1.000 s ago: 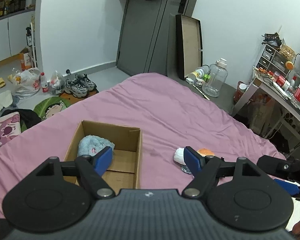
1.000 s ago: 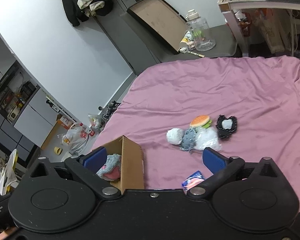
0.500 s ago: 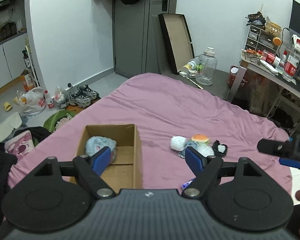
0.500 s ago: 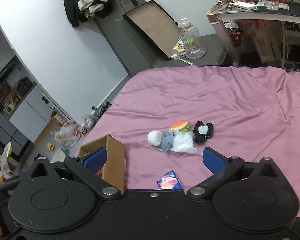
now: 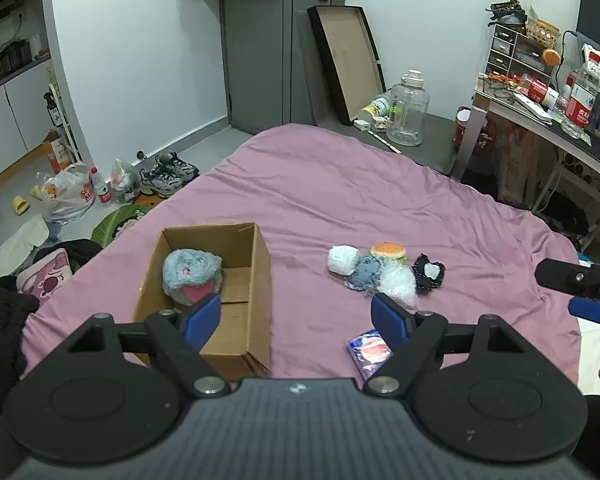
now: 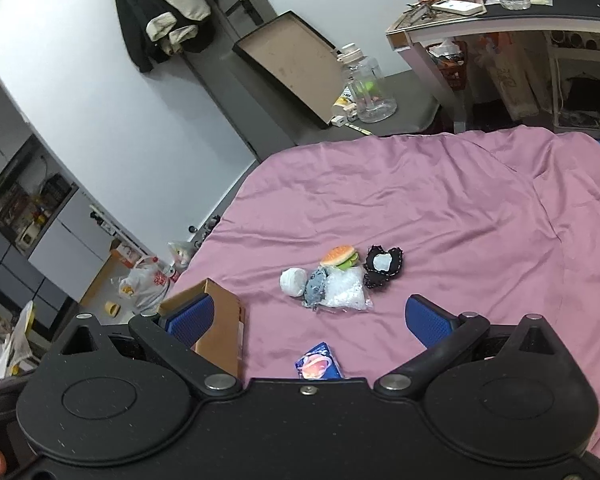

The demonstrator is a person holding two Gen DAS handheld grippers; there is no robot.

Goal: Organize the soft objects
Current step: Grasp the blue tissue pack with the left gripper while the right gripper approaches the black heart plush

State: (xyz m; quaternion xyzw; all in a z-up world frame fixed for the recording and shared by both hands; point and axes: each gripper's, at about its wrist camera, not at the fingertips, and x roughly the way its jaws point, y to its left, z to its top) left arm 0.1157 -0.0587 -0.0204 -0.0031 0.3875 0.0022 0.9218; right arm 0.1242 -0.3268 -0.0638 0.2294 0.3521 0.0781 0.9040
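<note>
From my left wrist, my left gripper (image 5: pixel 296 318) hangs over the pink bed (image 5: pixel 340 196), jaws standing wide apart with nothing between them. At ten o'clock from them sits the open cardboard box (image 5: pixel 256 280), a fluffy blue plush (image 5: pixel 192 276) lying inside. At one o'clock the soft things cluster on the sheet: a white ball (image 5: pixel 342 260), a blue denim piece (image 5: pixel 366 272), a burger toy (image 5: pixel 388 250), a clear plastic bag (image 5: pixel 398 284) and a black heart pouch (image 5: pixel 430 272). A small blue packet (image 5: pixel 370 352) lies just beside my right finger. My right gripper (image 5: pixel 580 292) pokes in at three o'clock. Beyond the bed stand a clear jug (image 5: pixel 408 110) and a cluttered bench (image 5: pixel 548 112).

From my right wrist, my right gripper (image 6: pixel 308 320) also has its jaws spread and empty. The cluster lies at twelve o'clock, unobstructed; the blue packet sits close at six o'clock between my fingers. The box corner stands behind my left finger (image 6: pixel 188 322), partly hidden by it.
</note>
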